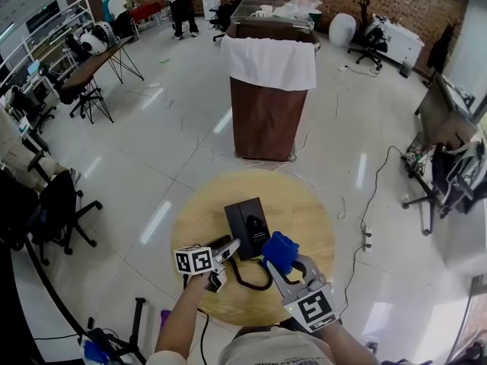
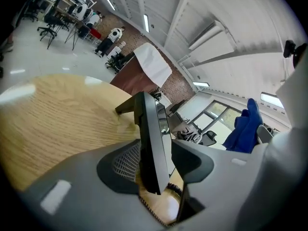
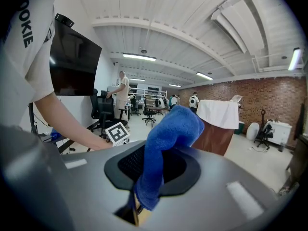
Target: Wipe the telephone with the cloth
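A black telephone stands on the round wooden table, its coiled cord looping toward me. My left gripper is at the phone's near-left corner. In the left gripper view the phone runs edge-on between the jaws of the left gripper, which are open, with a gap at the right pad. My right gripper is just right of the phone, shut on a blue cloth. In the right gripper view the cloth bunches up out of the right gripper.
A brown stand draped with a white cloth rises beyond the table. Office chairs are at the left, desks and cables at the right. People stand far back. My left forearm crosses the right gripper view.
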`<state>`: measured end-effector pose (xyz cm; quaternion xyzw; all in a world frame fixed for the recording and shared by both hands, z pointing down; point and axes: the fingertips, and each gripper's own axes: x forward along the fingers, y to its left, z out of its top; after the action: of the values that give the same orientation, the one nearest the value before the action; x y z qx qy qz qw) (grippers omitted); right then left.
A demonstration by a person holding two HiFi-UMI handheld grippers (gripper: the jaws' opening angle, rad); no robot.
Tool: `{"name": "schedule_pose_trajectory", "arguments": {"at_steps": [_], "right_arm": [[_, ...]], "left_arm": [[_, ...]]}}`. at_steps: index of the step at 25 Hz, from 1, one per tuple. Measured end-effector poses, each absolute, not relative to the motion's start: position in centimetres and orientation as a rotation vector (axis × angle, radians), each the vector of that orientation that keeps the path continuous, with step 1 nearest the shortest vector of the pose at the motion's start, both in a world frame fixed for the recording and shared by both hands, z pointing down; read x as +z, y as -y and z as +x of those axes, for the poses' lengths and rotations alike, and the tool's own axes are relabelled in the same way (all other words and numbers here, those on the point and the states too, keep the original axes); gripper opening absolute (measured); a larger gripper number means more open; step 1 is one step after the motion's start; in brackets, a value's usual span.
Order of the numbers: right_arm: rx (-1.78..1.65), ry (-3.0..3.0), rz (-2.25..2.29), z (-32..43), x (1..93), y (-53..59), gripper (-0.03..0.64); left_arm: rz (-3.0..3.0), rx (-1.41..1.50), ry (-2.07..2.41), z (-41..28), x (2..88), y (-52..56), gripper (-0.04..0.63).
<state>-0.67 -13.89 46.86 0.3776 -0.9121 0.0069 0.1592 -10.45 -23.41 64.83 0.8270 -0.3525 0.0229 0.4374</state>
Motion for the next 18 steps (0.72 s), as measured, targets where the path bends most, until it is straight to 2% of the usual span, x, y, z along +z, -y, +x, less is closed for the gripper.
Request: {"name": "schedule_pose_trajectory", "arguments": {"at_steps": [8,12,18], "right_arm": [[0.039,2.571,1.091,0.5,47.6,14.4,0.064],[0.054,2.55,1.087,0.9,47.8,14.6,0.064],[0.06,2.571,1.066,0.3,48.4,14.6,0.064]], "left_arm": [[2.033,0.109,0.74,-9.6,66.4,24.4,0.185],[2.037,0.09,0.69,-9.1,66.2,24.8,0.095],[1.986,0.076,0.638,-9.1,66.0,24.7,0.076]]}}
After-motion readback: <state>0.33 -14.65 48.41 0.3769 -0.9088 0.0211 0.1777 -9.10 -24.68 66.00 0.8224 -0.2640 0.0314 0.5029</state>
